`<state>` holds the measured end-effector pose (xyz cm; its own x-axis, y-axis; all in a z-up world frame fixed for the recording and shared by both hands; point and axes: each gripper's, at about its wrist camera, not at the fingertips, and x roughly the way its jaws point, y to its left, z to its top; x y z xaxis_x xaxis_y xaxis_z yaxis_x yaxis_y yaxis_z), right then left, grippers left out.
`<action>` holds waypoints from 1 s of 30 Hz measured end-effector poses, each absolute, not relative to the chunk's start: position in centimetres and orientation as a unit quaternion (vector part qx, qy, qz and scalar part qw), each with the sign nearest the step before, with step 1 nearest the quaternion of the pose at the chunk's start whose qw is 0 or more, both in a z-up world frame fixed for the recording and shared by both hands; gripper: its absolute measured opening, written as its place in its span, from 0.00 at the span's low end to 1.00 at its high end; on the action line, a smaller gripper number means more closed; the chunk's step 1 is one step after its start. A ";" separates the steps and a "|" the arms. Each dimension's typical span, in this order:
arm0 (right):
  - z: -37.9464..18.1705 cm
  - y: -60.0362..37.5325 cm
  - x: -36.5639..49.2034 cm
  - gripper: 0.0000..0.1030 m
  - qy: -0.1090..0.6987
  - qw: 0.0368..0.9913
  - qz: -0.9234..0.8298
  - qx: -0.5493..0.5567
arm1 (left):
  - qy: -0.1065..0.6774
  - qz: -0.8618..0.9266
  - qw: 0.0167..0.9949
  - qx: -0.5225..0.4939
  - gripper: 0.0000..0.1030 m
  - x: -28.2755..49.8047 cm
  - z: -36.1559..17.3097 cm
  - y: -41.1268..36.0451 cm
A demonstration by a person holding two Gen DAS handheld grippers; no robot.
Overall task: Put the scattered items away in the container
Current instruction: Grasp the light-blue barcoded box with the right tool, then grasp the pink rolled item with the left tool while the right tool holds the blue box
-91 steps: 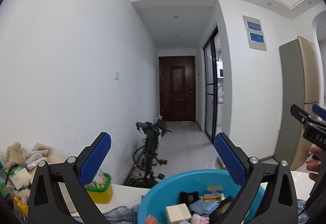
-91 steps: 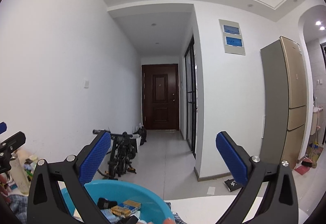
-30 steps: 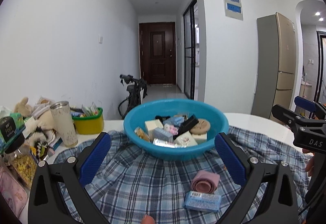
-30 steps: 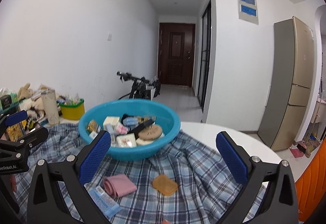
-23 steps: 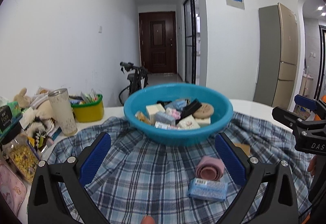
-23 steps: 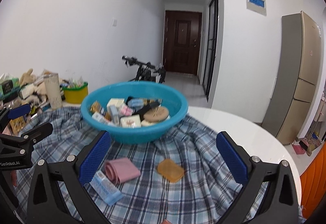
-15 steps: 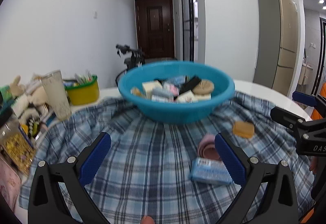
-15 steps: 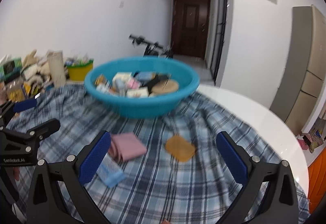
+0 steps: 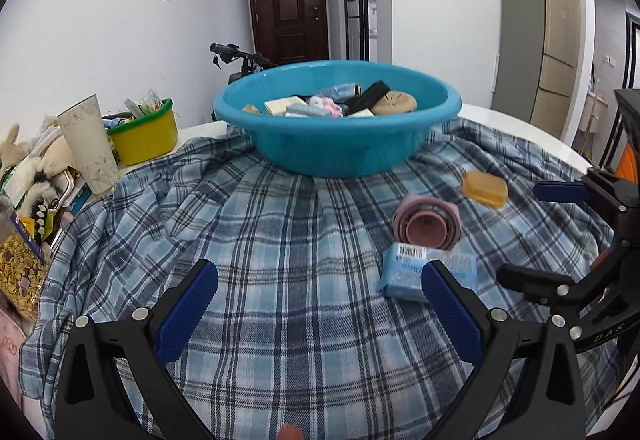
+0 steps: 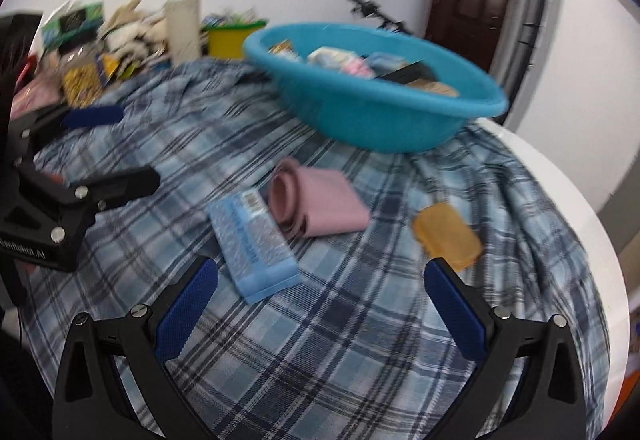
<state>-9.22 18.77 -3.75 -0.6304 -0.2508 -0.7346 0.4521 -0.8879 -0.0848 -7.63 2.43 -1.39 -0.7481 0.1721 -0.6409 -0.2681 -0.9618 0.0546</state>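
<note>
- Left wrist view: we see our left tool (image 9: 318, 296) low over a blue plaid cloth (image 9: 256, 240) that covers the white surface (image 9: 516, 124). Its blue-padded jaws stand wide apart and hold nothing.
- Straight ahead on the cloth sits a blue basin (image 9: 336, 128), already holding small boxes, packets and a round tan item.
- Three items lie loose on the cloth, right of centre: a light blue packet (image 9: 404, 272) just beside the tool's right jaw, a rolled pink item (image 9: 426, 228) touching the packet's far edge, and an amber soap bar (image 9: 485, 188) further right, apart from both.
- Our right tool (image 9: 556, 236) shows at the right edge, wide open.
- A pale tumbler (image 9: 90, 144) and a yellow tub (image 9: 144, 134) stand at the left.
- Right wrist view, somewhat blurred: our right tool (image 10: 320, 296) hangs over the cloth (image 10: 320, 340), jaws spread wide and empty.
- The packet (image 10: 252, 240) lies just ahead of its left jaw, the pink item (image 10: 320, 200) touches it, the soap (image 10: 447, 234) lies near the right jaw, and the basin (image 10: 380, 108) sits beyond.
- The left tool (image 10: 104, 152) is at the left edge, open.
</note>
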 end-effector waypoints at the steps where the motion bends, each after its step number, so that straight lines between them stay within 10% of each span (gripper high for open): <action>1: -4.0 18.6 -9.3 1.00 0.135 0.204 -0.889 0.386 | 0.072 0.931 0.119 -0.336 1.00 -7.6 -1.5 2.4; 21: -7.1 17.5 -12.5 0.79 0.122 0.297 -0.837 0.443 | 0.085 0.921 0.126 -0.360 1.00 -8.2 -2.8 3.0; 30: -6.5 17.5 -11.4 0.41 0.140 0.316 -0.834 0.431 | 0.091 0.916 0.134 -0.367 1.00 -8.8 -3.1 3.3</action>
